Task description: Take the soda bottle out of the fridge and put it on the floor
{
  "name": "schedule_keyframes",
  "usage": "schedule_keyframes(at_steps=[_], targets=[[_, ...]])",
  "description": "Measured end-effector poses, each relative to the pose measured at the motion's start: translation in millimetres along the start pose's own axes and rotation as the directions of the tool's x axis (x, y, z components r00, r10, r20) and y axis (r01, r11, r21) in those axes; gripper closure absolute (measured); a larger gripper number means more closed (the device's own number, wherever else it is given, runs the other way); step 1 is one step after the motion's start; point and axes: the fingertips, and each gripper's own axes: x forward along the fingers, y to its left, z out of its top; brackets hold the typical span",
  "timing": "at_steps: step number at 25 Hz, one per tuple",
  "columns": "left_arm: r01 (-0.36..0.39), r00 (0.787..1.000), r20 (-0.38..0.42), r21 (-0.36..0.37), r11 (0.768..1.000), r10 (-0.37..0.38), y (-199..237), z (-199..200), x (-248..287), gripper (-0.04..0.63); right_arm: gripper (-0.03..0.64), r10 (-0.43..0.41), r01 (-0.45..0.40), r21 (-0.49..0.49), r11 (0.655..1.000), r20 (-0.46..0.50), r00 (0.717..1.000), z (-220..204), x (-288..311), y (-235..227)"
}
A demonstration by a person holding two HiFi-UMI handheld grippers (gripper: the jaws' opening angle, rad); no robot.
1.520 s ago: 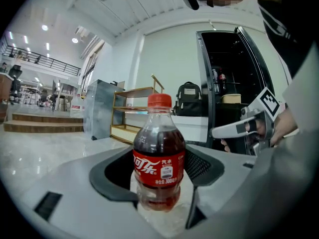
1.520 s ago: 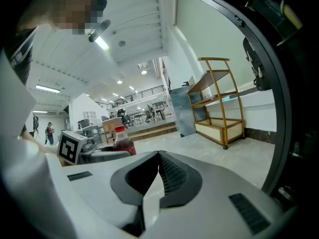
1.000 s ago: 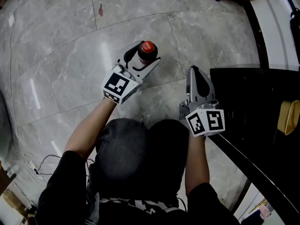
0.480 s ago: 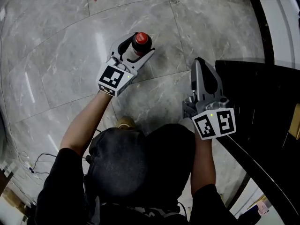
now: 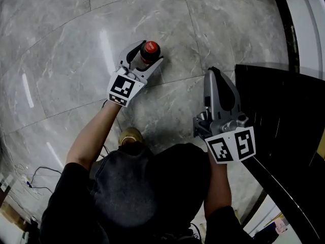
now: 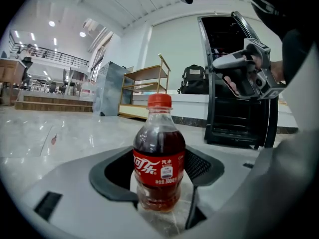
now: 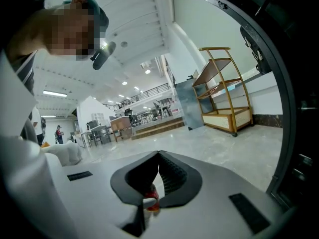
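Now | left gripper point(image 5: 148, 54): jaws clamped on upright soda bottle point(image 6: 159, 158), red cap, low at marble floor point(image 5: 61, 44) | label: red, white Chinese Coca-Cola script, "汽水", "300" | right gripper point(image 5: 214, 72): jaws closed together, empty, near black fridge point(image 5: 284, 116)

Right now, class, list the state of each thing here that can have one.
Soda bottle: upright, cap on, between the left gripper's jaws.
Left gripper: jaws shut on the soda bottle.
Right gripper: jaws together, empty.
Fridge: door open.
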Motion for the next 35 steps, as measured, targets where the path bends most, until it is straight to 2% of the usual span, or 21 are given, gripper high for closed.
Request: schedule_keyframes(at_steps=[7, 14, 23, 35], targets=[[-0.007, 1.000, -0.009, 0.000, 1.000, 0.007, 4, -24, 2, 0.291, 0.595, 0.011, -0.012, -0.006, 1.000, -0.032, 0.999, -9, 4, 3], [-0.026, 0.999, 0.023, -0.010, 1.000, 0.026, 3, -25, 0, 0.291, 0.595, -0.001, 0.001, 0.002, 1.000, -0.048, 0.999, -12, 2, -2], [-0.005, 1.000, -0.008, 0.004, 1.000, 0.005, -5, -31, -2, 0.285, 0.595, 0.015, -0.014, 0.036, 0.999, -0.043, 0.999, -13, 6, 2], [-0.013, 1.000, 0.005, -0.002, 1.000, 0.013, -8, -22, -3, 0.259, 0.595, 0.019, -0.017, 0.046, 0.999, -0.038, 0.999, -15, 3, 0]])
